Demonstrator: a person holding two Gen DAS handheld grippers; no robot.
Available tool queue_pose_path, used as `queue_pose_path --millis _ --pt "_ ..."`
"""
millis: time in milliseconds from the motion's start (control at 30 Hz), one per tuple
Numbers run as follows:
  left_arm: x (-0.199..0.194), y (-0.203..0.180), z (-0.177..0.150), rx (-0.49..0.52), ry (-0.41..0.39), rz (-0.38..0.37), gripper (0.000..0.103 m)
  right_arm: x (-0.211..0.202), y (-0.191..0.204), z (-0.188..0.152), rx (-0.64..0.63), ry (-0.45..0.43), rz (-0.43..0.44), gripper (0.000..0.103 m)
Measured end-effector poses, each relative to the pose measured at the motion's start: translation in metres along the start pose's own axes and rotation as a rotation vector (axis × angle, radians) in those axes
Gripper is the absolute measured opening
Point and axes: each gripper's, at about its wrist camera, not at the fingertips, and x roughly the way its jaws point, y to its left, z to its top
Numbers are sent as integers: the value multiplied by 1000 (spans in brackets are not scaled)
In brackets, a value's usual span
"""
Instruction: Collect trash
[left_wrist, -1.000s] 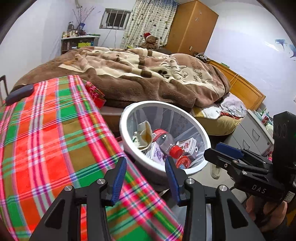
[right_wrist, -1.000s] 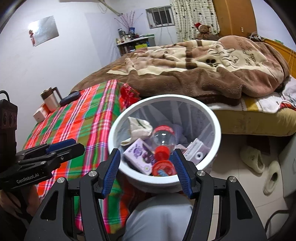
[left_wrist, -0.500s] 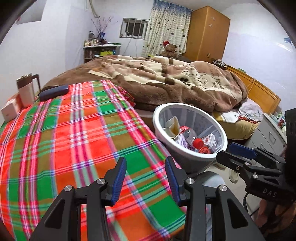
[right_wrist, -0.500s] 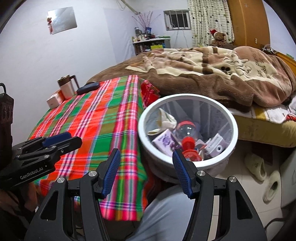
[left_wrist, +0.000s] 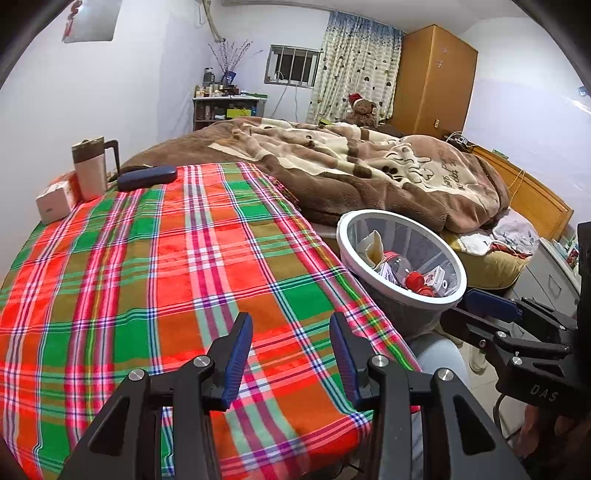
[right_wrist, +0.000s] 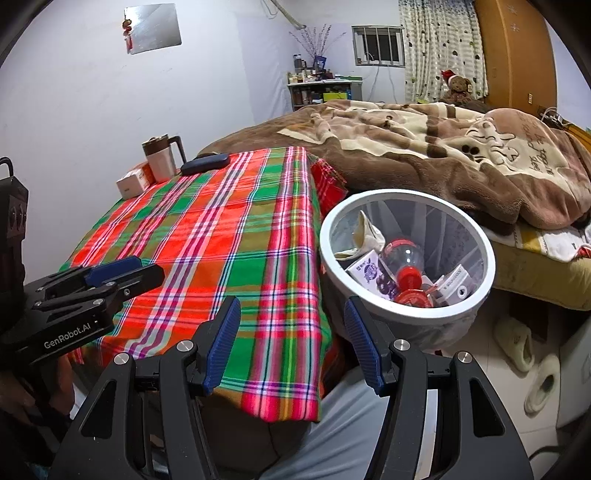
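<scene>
Each hand-held gripper, left (left_wrist: 291, 341) and right (right_wrist: 292, 332), gapes empty; one bin (right_wrist: 476, 236) holds one bottle (right_wrist: 404, 260), two cartons.

Pale lilac walls (left_wrist: 129, 92), barred window (left_wrist: 291, 69) with dotted curtain (left_wrist: 354, 70), wooden wardrobe (left_wrist: 432, 81), bed under brown blanket (left_wrist: 369, 173), cluttered shelf (left_wrist: 227, 107), tiled floor (right_wrist: 495, 384).

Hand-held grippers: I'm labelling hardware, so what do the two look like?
Both are black and angular, with ribbed blue finger pads and silver screws. The left hand-held gripper reads "GenRobot.AI" on its side; the right hand-held gripper reads "DAS".
</scene>
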Motion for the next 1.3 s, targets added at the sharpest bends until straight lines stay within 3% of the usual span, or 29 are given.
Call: queue_pose_path --millis 1300 --pt "-6 9 -10 -32 6 18 43 1 8 -1 -6 3 5 60"
